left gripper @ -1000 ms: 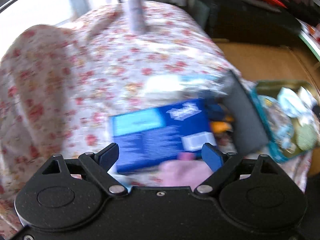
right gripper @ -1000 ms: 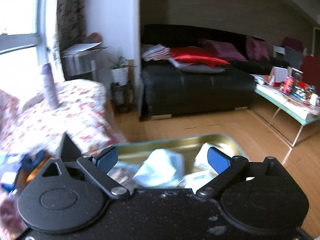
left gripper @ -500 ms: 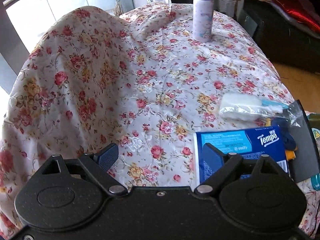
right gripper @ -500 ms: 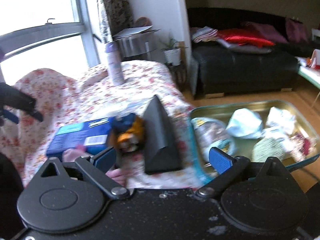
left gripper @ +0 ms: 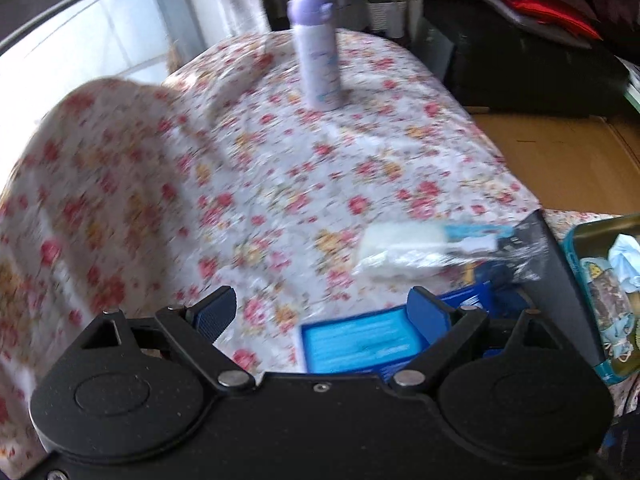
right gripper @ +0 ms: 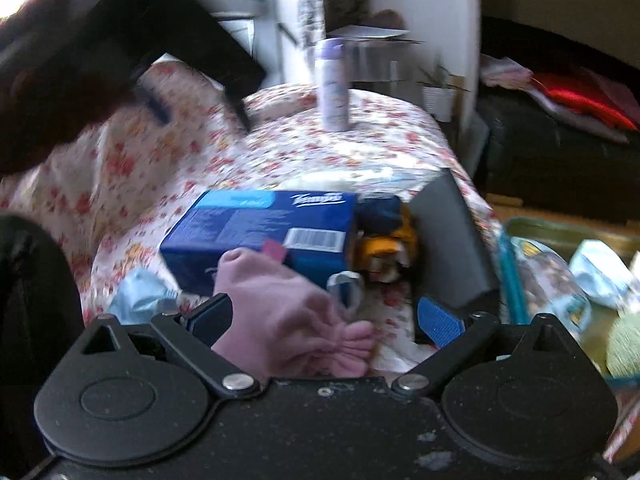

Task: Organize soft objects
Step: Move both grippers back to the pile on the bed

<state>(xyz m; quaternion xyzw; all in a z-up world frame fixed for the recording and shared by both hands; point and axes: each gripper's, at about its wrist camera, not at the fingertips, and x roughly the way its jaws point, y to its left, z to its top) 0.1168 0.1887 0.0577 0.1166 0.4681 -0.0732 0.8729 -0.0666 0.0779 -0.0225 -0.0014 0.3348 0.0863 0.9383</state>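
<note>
My right gripper (right gripper: 325,319) is open and low over a pile on the flowered tablecloth (right gripper: 280,152). A crumpled pink cloth (right gripper: 288,320) lies between its jaws, and the pads do not press on it. Behind the cloth sit a blue Tempo tissue pack (right gripper: 260,232), a light blue face mask (right gripper: 140,300) and a yellow and blue plush (right gripper: 384,240). My left gripper (left gripper: 322,312) hovers over the tablecloth with its jaws opening. Only cloth and a corner of the tissue pack (left gripper: 360,344) show between them. A white pack in clear wrap (left gripper: 408,248) lies ahead of it.
A black wedge-shaped case (right gripper: 452,240) stands between the pile and a tin tray (right gripper: 560,232) of soft items at the table's right edge. A purple bottle (left gripper: 316,52) stands at the back. A dark red sleeve (right gripper: 60,92) reaches in from the upper left. A black sofa (right gripper: 560,152) stands beyond.
The right view has swung left from the tin tray to the pile, and the pink cloth now lies between its jaws. The left gripper drifted off the tissue pack and its jaws widened slightly.
</note>
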